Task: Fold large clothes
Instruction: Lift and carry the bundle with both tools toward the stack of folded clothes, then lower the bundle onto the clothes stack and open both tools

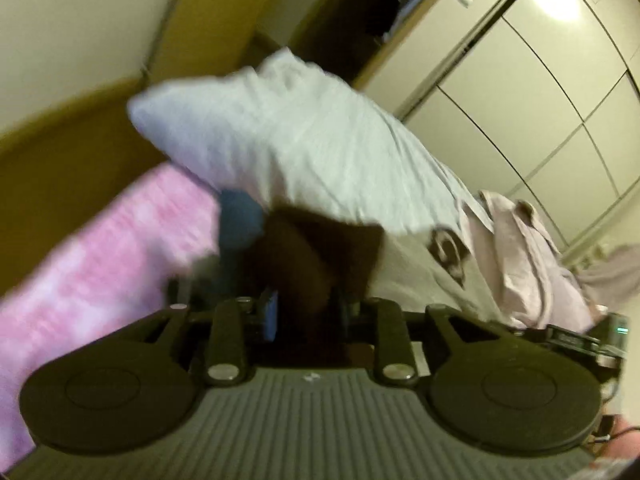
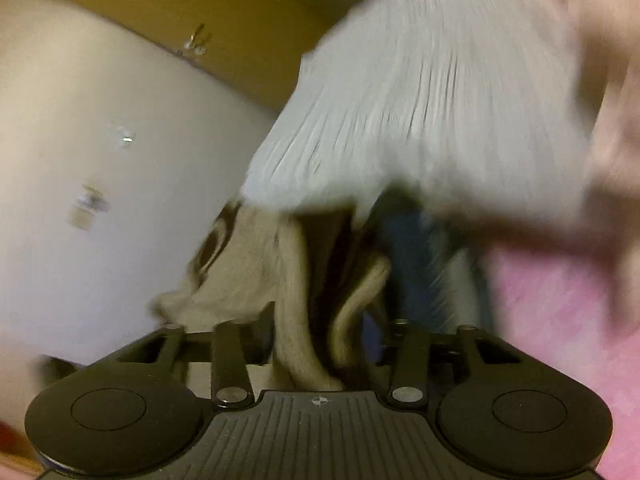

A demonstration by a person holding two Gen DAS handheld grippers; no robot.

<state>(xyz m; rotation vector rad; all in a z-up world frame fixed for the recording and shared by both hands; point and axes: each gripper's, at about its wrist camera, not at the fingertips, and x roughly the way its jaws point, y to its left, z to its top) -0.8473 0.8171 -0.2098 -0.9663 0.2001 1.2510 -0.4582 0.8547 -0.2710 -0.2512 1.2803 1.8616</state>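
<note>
Swinging hard across the bedroom, both views smeared with blur. Pale grey garment (image 1: 304,148) billowing up over the pink bed cover (image 1: 100,256) in the left wrist view, dark printed patch (image 1: 446,248) showing on its lower right part. Left gripper (image 1: 308,276) pointing down into the cloth, a dark fold lying between the fingers; whether the jaws press on that fold or stand slightly apart cannot be told through the blur. Blue pad showing on the left finger (image 1: 270,312). Beyond the garment to the right, a pale pink shirt (image 1: 516,252) crumpled on the bed, and behind that a wall of cream wardrobe doors (image 1: 540,112). Wooden headboard (image 1: 68,140) curving at far left, a dark open shelf niche (image 1: 360,20) above. Over in the right wrist view, same grey garment (image 2: 420,100) filling the upper middle, its beige underside with the dark print (image 2: 216,240) bunched and hanging just ahead of the right gripper (image 2: 320,320). Twisted folds running down into the gap between the fingers; jaws look apart, but a grip or a loose drape cannot be told. Blue cloth (image 2: 416,264) visible behind the folds, pink bed cover (image 2: 560,320) lower right, a blurred hand or sleeve (image 2: 600,120) sweeping along the right edge. White wall (image 2: 100,160) and a wooden door (image 2: 180,12) at left.
</note>
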